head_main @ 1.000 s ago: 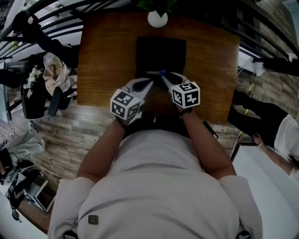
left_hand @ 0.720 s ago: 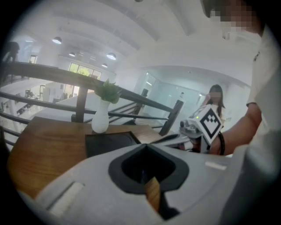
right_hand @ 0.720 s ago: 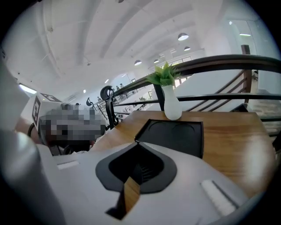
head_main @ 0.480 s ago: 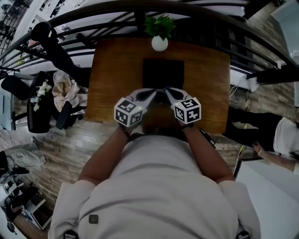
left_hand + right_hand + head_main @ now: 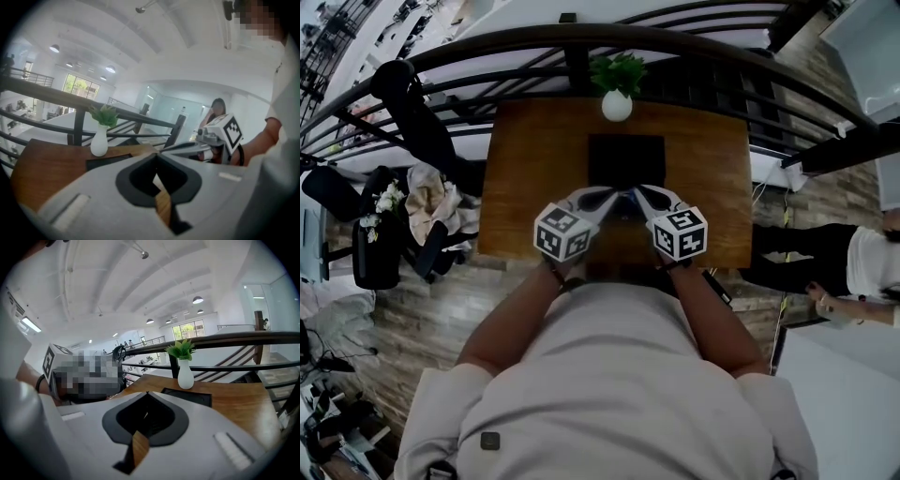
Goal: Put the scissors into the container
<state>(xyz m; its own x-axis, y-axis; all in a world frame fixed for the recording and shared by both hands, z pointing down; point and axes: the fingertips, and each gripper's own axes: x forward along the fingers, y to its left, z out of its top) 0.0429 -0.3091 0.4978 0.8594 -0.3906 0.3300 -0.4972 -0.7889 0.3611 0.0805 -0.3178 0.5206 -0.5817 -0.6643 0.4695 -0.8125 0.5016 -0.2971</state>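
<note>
A flat black container [image 5: 625, 157] lies in the middle of the wooden table [image 5: 525, 178]; it also shows as a dark slab in the left gripper view [image 5: 108, 161] and the right gripper view [image 5: 187, 397]. No view shows the scissors; the container's inside is too dark to read. My left gripper [image 5: 612, 194] and right gripper [image 5: 637, 193] hover side by side just short of the container's near edge, tips almost touching each other. Both are shut with nothing between the jaws [image 5: 157, 154] [image 5: 146, 393]. The right gripper's marker cube [image 5: 225, 133] appears in the left gripper view.
A white vase with a green plant [image 5: 617, 101] stands at the table's far edge, behind the container. A dark railing [image 5: 581, 42] runs past the table. A chair piled with cloth [image 5: 422, 211] is at the left, and a person [image 5: 862, 267] is at the right.
Both grippers have drawn back from over the container toward the table's near side. The blue object seen at their tips a second ago no longer shows. The head view has shifted.
</note>
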